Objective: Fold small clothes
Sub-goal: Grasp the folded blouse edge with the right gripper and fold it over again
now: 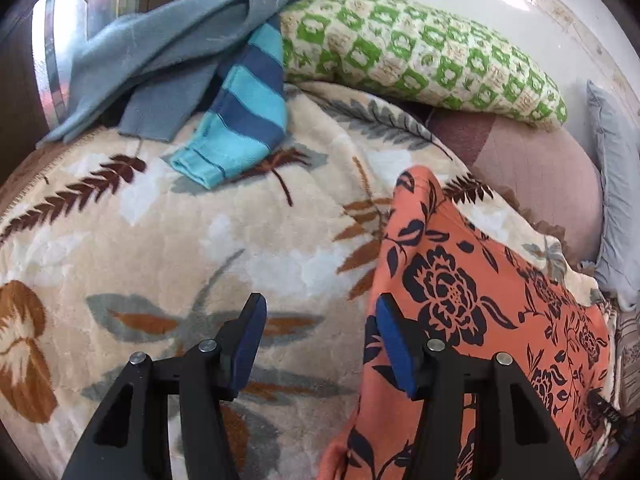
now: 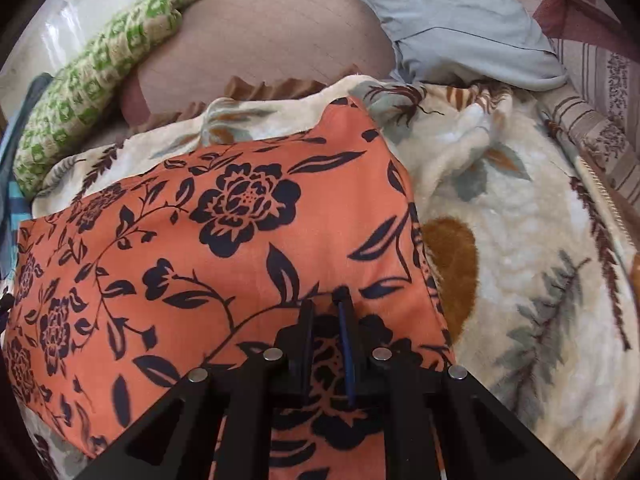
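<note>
- Biggest thing here is the bed, covered by a cream blanket (image 1: 168, 240) with a brown and grey leaf print. That's what we're folding on.
- Along the back there's a pink pillow (image 2: 260, 40), a green patterned pillow (image 1: 420, 52) and a light blue pillowcase (image 2: 452, 16). None of that is part of the job as far as we can tell.
- The piece in hand is the orange flowered cloth (image 2: 224, 232). It's spread on the blanket, mostly flat, with straight-looking edges on the far and right sides. We'd guess one fold might be in, but we honestly can't tell the layers apart, so call it early-to-middle of this piece.
- Still waiting at the far left corner of the bed: a grey-blue garment (image 1: 160, 48) lying loose, and a blue striped garment (image 1: 244, 112) half tucked under it. Both look unfolded, so there's plenty left.
- Our right gripper (image 2: 326, 304) is down at the near edge of the orange cloth, jaws nearly together with fabric showing between them, so it looks pinched on the cloth.
- Our left gripper (image 1: 320, 344) hangs over the blanket, jaws wide apart and empty, one finger over the cloth's left edge.
</note>
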`<state>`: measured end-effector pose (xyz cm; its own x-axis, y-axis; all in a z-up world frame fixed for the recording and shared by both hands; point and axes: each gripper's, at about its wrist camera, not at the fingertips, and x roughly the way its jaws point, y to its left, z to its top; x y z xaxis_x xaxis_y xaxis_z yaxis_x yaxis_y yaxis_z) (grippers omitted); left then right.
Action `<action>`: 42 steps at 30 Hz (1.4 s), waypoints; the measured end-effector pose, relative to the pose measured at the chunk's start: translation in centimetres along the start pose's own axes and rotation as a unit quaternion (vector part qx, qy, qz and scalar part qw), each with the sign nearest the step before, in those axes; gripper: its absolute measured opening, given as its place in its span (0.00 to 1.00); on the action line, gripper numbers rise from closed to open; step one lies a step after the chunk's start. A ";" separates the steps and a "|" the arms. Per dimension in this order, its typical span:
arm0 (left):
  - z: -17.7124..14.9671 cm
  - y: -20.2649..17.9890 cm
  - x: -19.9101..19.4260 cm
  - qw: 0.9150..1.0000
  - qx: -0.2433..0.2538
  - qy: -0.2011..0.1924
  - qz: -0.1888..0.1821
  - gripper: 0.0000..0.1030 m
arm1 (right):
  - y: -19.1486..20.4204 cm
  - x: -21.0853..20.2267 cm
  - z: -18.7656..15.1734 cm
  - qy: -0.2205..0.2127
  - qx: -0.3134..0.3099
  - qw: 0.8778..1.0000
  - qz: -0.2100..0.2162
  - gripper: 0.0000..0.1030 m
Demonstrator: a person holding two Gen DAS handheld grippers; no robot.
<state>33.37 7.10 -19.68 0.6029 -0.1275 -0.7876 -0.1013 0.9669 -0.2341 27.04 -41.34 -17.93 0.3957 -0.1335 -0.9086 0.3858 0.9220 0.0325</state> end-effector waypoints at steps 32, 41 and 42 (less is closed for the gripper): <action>0.2 4.7 0.6 0.992 -0.116 0.015 0.046 0.80 | 6.6 -1.0 -3.6 -0.028 -0.092 0.989 0.108 0.15; -5.9 4.2 -5.2 0.991 -0.124 0.008 0.043 0.80 | 0.1 0.0 -6.1 0.060 0.086 0.980 0.171 0.17; -6.7 3.8 -5.5 0.991 -0.127 0.015 0.028 0.80 | 0.2 0.1 -6.0 0.062 0.086 0.980 0.169 0.17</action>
<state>24.33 10.04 -20.03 0.5682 -0.0857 -0.8184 -0.3313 0.8866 -0.3228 22.11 -39.02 -20.56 0.4245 0.2252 -0.8770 0.3891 0.8292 0.4013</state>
